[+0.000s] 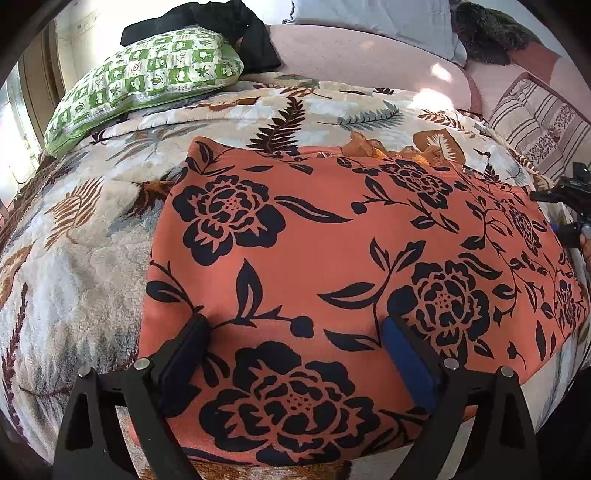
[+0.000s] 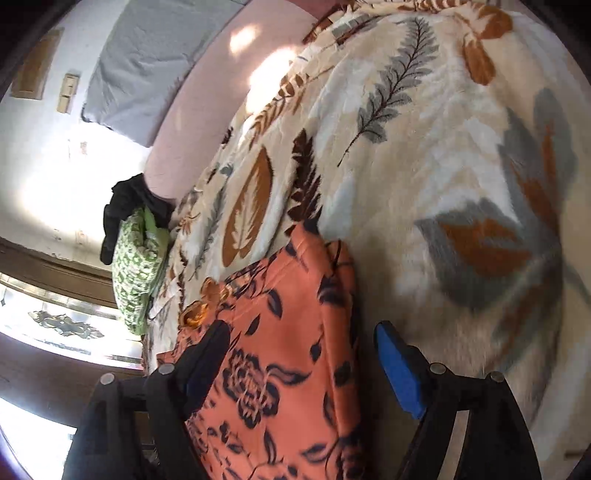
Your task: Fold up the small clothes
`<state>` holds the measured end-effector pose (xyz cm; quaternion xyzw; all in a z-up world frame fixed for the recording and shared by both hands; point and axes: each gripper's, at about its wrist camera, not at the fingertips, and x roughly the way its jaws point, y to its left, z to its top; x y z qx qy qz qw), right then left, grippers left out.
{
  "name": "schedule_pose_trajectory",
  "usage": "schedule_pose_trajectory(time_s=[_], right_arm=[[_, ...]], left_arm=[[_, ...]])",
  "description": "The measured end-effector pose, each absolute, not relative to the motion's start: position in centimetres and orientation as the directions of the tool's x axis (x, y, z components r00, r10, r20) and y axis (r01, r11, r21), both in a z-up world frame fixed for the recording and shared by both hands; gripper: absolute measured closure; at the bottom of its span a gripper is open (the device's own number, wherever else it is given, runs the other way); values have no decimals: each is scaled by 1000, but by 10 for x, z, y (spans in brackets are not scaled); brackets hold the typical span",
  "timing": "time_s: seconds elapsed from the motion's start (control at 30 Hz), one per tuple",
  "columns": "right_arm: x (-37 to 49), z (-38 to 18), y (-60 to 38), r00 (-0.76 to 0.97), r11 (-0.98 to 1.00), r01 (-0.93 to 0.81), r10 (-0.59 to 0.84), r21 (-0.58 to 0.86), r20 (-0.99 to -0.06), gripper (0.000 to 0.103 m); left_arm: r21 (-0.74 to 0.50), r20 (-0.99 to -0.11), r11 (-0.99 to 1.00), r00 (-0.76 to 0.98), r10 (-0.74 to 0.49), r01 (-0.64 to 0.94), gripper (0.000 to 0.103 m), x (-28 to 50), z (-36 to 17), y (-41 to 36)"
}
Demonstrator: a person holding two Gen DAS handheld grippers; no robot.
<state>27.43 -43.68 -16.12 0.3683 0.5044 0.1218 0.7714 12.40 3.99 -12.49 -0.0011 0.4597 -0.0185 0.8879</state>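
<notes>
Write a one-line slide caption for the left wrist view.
Open left gripper poised over the orange floral garment spread on the leaf-print blanket.

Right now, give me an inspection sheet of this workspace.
Surface: bed with leaf-print blanket.
Job's things: orange floral garment lying flat on the blanket.
Clutter: green checked pillow, black cloth behind it, striped pillow.
Grippers: left gripper open over the garment; right gripper open at its edge.
Cables: nothing seen.
Surroundings: pink headboard, grey pillow, window.
</notes>
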Motion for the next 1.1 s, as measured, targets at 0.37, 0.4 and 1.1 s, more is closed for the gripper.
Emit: schedule_pose_trajectory(time_s=[0.37,0.4,1.1], right_arm=[[264,-148,-413,498,830,239,341,503,-798,47],[253,-135,-410,525,855,231,292,464,-799,21],[122,-169,-331,472,655,79,640,752,-607,19]], left_arm=[[-169,-746,986,652,-132,6,8,98,-86,77],[-205,-739,979,658,-146,-13,8,92,-83,89],[-470,-802,863,498,-331,-183,90,72,-134,159]])
